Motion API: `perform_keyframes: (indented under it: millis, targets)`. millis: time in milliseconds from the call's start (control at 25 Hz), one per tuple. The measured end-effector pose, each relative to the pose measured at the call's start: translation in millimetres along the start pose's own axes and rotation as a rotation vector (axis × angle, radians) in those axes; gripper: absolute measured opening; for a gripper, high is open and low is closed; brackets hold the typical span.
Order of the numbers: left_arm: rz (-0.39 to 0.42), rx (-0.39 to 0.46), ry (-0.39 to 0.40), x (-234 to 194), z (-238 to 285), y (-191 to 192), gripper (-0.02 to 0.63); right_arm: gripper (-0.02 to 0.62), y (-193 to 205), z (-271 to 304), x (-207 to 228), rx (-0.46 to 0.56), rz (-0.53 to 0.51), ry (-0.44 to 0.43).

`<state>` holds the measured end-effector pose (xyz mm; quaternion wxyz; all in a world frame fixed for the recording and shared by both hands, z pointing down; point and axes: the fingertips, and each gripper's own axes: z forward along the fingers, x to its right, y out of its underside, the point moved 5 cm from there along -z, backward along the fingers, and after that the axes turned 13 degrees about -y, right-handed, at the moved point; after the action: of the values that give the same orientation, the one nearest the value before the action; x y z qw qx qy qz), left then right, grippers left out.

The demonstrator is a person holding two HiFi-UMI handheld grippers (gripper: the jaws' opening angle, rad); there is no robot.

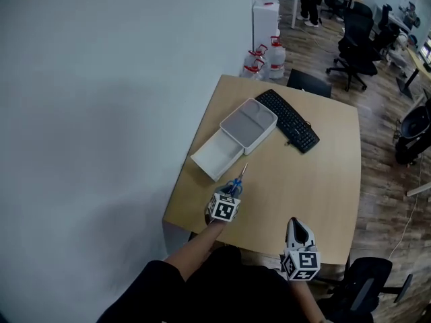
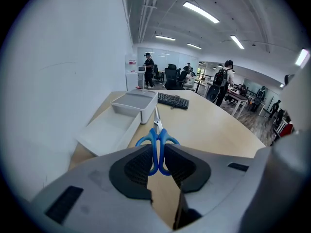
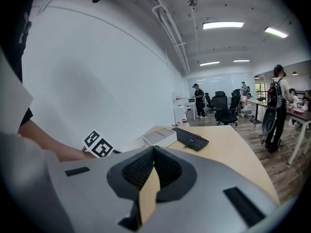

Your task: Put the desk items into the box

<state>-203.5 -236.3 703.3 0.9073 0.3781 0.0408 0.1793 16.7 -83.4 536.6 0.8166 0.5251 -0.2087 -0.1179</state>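
Right tongs (image 3: 154, 152): nearest, over the near edge of the counter (image 1: 310, 180); pressed together, nothing between them.
Left tongs (image 2: 158, 153): pinching the blue handles of the scissors (image 2: 156, 127) above the counter's near left part, blades pointing toward the box (image 1: 250, 124).
The box: white, open, grey inside, empty; it touches the far end of a shallow white tray (image 1: 217, 155), also empty.
Keyboard (image 1: 288, 120): black, just beside the box.

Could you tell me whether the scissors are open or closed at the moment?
Closed: the scissors show blades meeting in one point, their handles squeezed together in the left gripper.
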Motion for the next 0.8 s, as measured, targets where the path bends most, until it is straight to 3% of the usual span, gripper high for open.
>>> perform_keyframes:
  millis: [440,800]
  targets:
    - [0.037,-0.011,-0.005,-103,39,-19,0.084,0.060,-13,79,-52,-0.058,0.005,-0.018]
    - [0.128,-0.067,-0.004,-128,94,-30,0.084,0.060,-9,91,-40,-0.100,0.035,0.056]
